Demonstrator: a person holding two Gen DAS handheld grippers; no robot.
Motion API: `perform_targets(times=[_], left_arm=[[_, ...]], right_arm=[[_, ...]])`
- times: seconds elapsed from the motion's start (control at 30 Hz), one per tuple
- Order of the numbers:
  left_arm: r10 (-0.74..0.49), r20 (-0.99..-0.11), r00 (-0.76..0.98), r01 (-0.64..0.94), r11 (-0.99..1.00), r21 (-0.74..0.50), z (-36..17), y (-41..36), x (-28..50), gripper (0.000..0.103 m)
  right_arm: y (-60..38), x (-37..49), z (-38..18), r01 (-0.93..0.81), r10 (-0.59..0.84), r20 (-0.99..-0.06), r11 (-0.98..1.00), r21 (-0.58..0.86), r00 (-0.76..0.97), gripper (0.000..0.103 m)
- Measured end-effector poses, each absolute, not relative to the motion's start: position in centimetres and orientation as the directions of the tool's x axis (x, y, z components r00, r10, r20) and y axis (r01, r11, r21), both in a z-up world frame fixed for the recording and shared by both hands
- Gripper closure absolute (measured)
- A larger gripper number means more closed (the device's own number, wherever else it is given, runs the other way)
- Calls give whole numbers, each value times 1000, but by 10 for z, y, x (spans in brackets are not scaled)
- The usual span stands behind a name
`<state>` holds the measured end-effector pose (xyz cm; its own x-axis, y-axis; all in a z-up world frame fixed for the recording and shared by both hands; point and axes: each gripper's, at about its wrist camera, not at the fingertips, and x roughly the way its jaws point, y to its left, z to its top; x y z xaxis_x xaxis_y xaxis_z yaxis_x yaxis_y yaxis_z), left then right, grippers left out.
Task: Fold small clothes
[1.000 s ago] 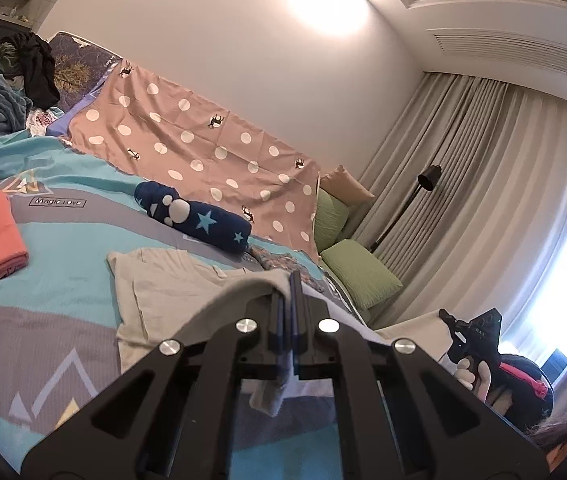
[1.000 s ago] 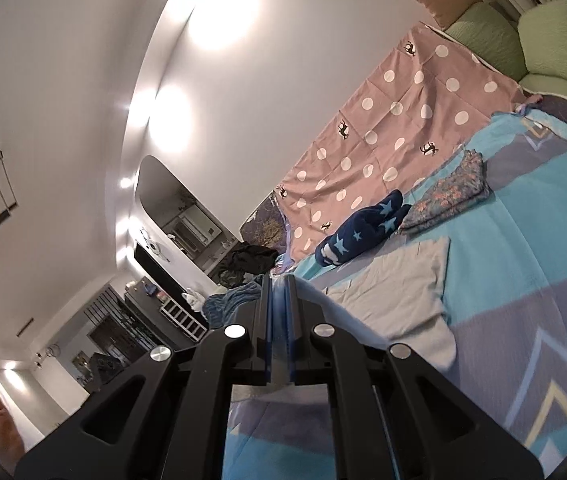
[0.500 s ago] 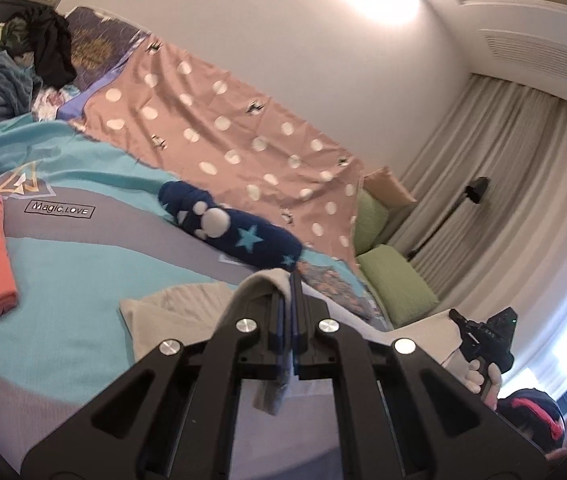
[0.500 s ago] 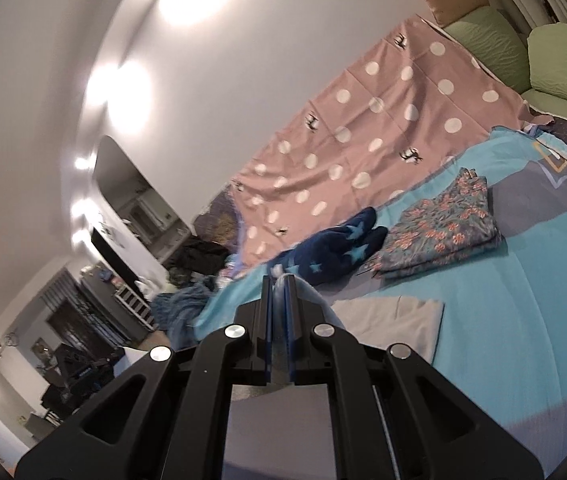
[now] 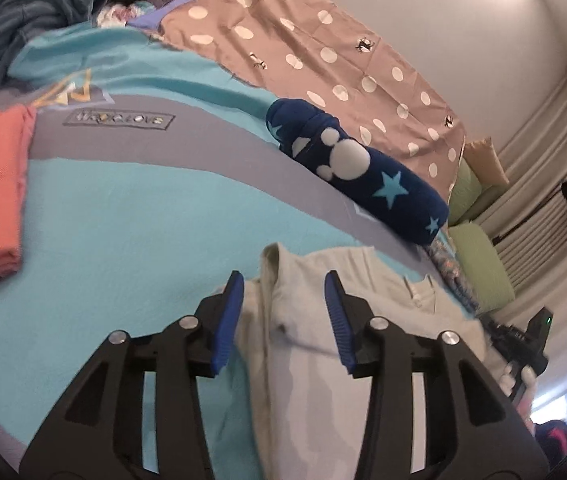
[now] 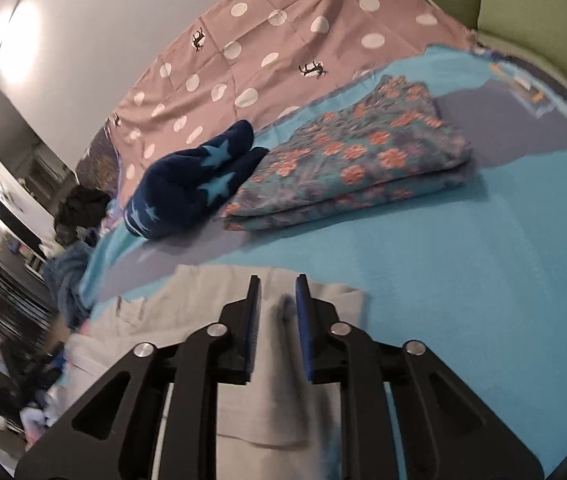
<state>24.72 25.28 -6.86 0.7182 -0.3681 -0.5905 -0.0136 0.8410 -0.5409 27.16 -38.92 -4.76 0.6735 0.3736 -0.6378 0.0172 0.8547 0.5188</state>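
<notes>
In the lower middle of the left wrist view we see our left gripper [image 5: 281,320] with its jaws opening; the pale grey garment [image 5: 323,340] lies between the blue pads and under them, but the pads do not press on it. In the right wrist view our right gripper [image 6: 277,322] is low in the frame as well, its jaws also opening, less spread than the left ones, and the same garment [image 6: 203,300] lies between and below them, free of the pads. So the garment is just under both grippers, flat on the turquoise bedcover [image 5: 131,220], and we judge the fold is laid down and both hands are letting it go. From the left view its long side seems to run from the left gripper toward the lower right of the frame, where the other gripper shows; both hands are equally near, each at one end. Farther up lie the dark blue star garment [image 5: 363,176] and, in the right view, the folded flowered cloth [image 6: 355,152]. Farthest is the dotted pink cover [image 5: 323,52].
</notes>
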Motion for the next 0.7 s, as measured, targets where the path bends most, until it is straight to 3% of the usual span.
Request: perform_targets(times=[0.1, 0.17, 0.27, 0.4, 0.43, 0.47, 0.5, 0.53, 0.7], left_arm=[[-377, -595, 710, 31, 860, -509, -60, 247, 227, 54], [-384, -605, 698, 67, 876, -478, -55, 240, 215, 48], [-372, -637, 675, 90, 899, -430, -56, 231, 212, 44], [-351, -657, 667, 66, 906, -417, -61, 231, 223, 44], [-350, -658, 667, 63, 906, -418, -62, 231, 228, 47], [-344, -661, 667, 62, 910, -411, -62, 230, 232, 58], [-353, -659, 664, 69, 907, -416, -61, 230, 236, 75], [-374, -655, 657, 76, 897, -435, -59, 231, 242, 100], [-392, -592, 704, 69, 868, -491, -36, 243, 257, 101]], right_arm=[[-391, 258, -43, -17, 418, -645, 847, 532, 640, 79], [-385, 248, -40, -51, 453, -650, 841, 538, 610, 67], [-370, 235, -38, -107, 475, -679, 854, 509, 560, 64], [-347, 227, -40, -152, 385, -735, 918, 365, 559, 66], [-347, 227, -39, -158, 387, -729, 918, 364, 565, 96], [-348, 228, -35, -156, 399, -715, 910, 383, 574, 103], [-352, 229, -30, -149, 405, -694, 904, 401, 596, 103], [-357, 230, -21, -141, 411, -659, 895, 423, 630, 103], [-373, 256, 1, -131, 474, -586, 838, 530, 657, 103]])
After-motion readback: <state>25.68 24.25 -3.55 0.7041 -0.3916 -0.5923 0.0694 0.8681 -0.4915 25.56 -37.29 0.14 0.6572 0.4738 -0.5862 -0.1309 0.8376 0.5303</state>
